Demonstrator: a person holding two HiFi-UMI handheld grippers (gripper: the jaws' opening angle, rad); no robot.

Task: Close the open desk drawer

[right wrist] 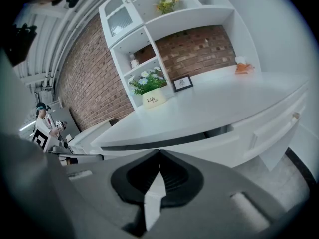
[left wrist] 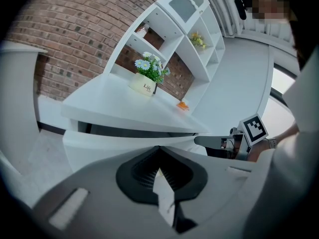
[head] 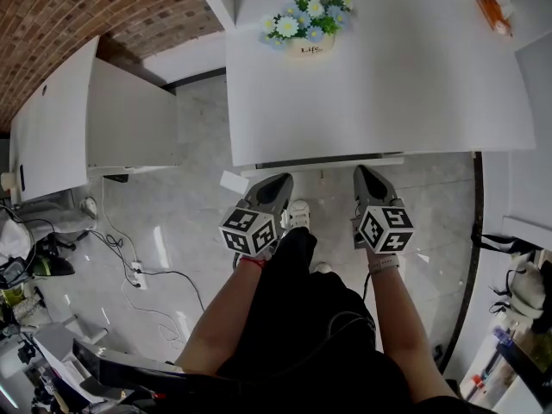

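The white desk has a drawer standing a little way out under its front edge, with a dark gap above the drawer front. My left gripper is shut and empty, its tip close against the left part of the drawer front. Toward the drawer's right end my right gripper is also shut and empty, pointing at the front. In the left gripper view the jaws meet at a point, and likewise in the right gripper view. Whether either tip touches the drawer cannot be told.
A flower pot and an orange object sit at the desk's back. A second white desk stands to the left. Cables and a socket strip lie on the marble floor. My legs and a white shoe are below the grippers.
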